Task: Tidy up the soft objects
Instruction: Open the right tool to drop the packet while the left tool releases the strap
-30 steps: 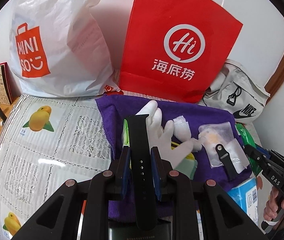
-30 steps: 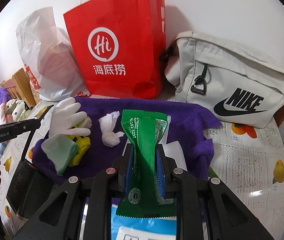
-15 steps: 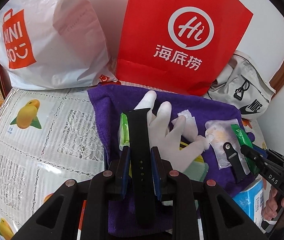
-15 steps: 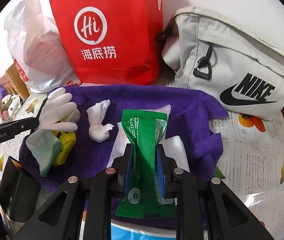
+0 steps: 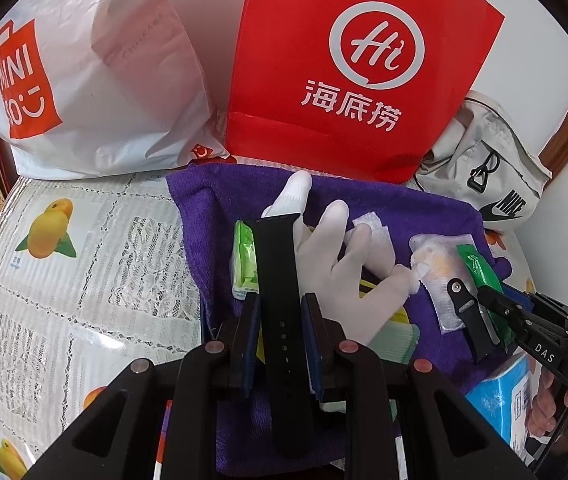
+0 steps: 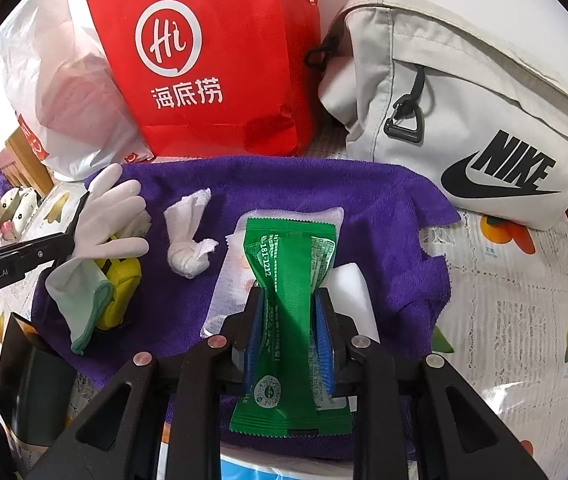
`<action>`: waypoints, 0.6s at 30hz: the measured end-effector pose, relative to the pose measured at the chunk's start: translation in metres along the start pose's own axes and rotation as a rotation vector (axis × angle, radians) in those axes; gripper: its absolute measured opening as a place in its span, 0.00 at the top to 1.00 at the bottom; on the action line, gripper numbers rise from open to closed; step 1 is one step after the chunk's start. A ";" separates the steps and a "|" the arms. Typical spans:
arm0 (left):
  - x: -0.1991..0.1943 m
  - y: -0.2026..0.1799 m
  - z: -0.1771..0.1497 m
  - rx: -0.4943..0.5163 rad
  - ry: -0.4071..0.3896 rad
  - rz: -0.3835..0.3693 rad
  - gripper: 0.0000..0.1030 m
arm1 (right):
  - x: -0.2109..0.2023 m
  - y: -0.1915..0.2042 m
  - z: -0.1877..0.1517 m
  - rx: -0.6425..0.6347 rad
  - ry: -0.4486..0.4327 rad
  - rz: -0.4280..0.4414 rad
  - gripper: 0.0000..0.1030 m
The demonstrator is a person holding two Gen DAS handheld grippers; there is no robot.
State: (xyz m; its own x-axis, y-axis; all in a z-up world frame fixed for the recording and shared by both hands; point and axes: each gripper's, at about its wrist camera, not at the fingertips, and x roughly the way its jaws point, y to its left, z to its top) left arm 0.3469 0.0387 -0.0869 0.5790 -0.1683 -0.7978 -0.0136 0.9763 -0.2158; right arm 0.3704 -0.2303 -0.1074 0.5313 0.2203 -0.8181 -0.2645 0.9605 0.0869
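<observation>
My left gripper point(image 5: 279, 312) is shut on a black watch strap point(image 5: 277, 264) and holds it over the purple towel point(image 5: 211, 208). A white glove point(image 5: 332, 256) lies just right of it, over a yellow object point(image 6: 121, 276). A light green packet point(image 5: 243, 256) lies left of the strap. My right gripper point(image 6: 290, 304) is shut on a green sachet point(image 6: 290, 288) above the towel point(image 6: 364, 200). A clear pouch point(image 6: 239, 264) lies under it. A knotted white tissue point(image 6: 189, 240) lies between glove point(image 6: 103, 216) and sachet. A second black strap piece point(image 5: 468, 316) lies on the pouch point(image 5: 440, 264).
A red paper bag point(image 5: 356, 60) and a white Miniso plastic bag point(image 5: 79, 80) stand behind the towel. A beige Nike pouch bag point(image 6: 464, 120) lies at the back right. A blue box point(image 5: 504, 404) sits at the towel's near edge. The tablecloth point(image 5: 63, 280) has lace and fruit prints.
Both grippers have moved forward over the towel with their loads still held. The bags at the back look nearer and larger.
</observation>
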 end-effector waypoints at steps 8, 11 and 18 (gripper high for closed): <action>-0.002 -0.001 -0.002 0.007 0.013 0.007 0.80 | 0.000 0.002 0.001 -0.011 0.003 -0.005 0.71; -0.007 0.000 -0.002 0.010 0.013 0.007 0.79 | -0.002 0.004 0.000 -0.016 0.000 -0.004 0.67; -0.021 -0.002 -0.005 0.030 0.012 0.015 0.64 | -0.017 0.008 -0.003 -0.014 -0.041 -0.010 0.45</action>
State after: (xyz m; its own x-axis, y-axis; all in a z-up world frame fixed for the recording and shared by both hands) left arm 0.3307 0.0394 -0.0728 0.5689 -0.1547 -0.8077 0.0023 0.9824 -0.1866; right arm 0.3573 -0.2263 -0.0946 0.5666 0.2178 -0.7947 -0.2704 0.9602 0.0703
